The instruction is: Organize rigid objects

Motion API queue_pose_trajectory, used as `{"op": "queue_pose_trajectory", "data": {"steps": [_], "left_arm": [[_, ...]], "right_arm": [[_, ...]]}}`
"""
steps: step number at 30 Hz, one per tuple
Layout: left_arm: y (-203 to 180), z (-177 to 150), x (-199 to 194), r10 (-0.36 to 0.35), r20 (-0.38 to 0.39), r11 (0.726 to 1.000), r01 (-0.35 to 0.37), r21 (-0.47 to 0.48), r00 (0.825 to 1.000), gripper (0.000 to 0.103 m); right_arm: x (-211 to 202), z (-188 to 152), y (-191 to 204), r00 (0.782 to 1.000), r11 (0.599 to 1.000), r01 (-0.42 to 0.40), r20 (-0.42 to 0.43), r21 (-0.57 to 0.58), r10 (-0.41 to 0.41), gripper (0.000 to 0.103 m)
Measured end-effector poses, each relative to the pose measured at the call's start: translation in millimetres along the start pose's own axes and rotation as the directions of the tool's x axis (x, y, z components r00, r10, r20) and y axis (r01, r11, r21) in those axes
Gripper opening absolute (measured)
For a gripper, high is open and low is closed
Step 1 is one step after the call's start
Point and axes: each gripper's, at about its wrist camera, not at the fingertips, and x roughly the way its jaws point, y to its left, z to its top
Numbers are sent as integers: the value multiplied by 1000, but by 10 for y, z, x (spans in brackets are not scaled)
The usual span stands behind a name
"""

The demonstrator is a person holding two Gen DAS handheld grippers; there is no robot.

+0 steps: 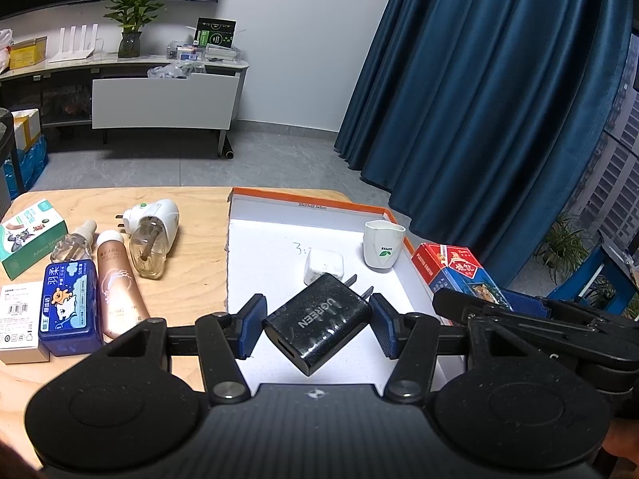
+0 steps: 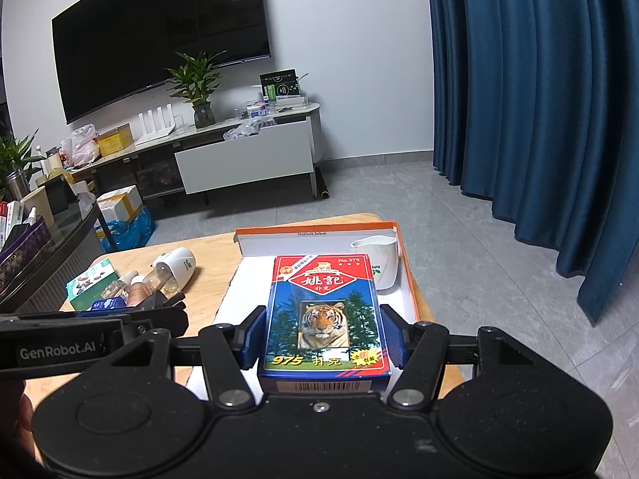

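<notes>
My left gripper (image 1: pixel 317 325) is shut on a black UGREEN charger (image 1: pixel 317 323), held above the shallow orange-rimmed white box (image 1: pixel 279 247). In the box lie a white plug adapter (image 1: pixel 321 265) and a white cup (image 1: pixel 382 248). My right gripper (image 2: pixel 321 339) is shut on a blue and red playing-card box with a tiger picture (image 2: pixel 324 315), held over the same white box (image 2: pixel 255 239) beside the cup (image 2: pixel 379 261). The card box also shows in the left wrist view (image 1: pixel 455 269), at the right of the white box.
On the wooden table (image 1: pixel 191 247) left of the box lie a white plug-in vaporizer (image 1: pixel 153 225), a small clear bottle (image 1: pixel 74 241), a pink tube (image 1: pixel 118 285), a blue tin (image 1: pixel 70 311), a green bandage box (image 1: pixel 30 235) and a white carton (image 1: pixel 20 319). Blue curtains (image 1: pixel 499 99) hang right.
</notes>
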Motion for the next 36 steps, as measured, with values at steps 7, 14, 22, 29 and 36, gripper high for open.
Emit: {"op": "queue_pose_trajectory", "data": {"steps": [7, 14, 22, 29, 36], "left_arm": [[-11, -5, -12, 1, -2, 1000, -1, -2, 1000, 57], [1, 3, -7, -1, -3, 1000, 1, -4, 1000, 57], [12, -5, -2, -2, -4, 1000, 2, -6, 1000, 57], [9, -2, -3, -1, -4, 1000, 1, -6, 1000, 57], [9, -2, -1, -2, -7, 1000, 2, -6, 1000, 57]], "right_arm": [[2, 4, 15, 1000, 1000, 0, 0, 1, 0, 71], [11, -2, 19, 1000, 1000, -1, -2, 0, 1, 71], [12, -6, 22, 1000, 1000, 0, -4, -2, 0, 71], [9, -5, 25, 1000, 1000, -1, -4, -1, 1, 71], [17, -19, 24, 1000, 1000, 1, -5, -5, -1, 71]]}}
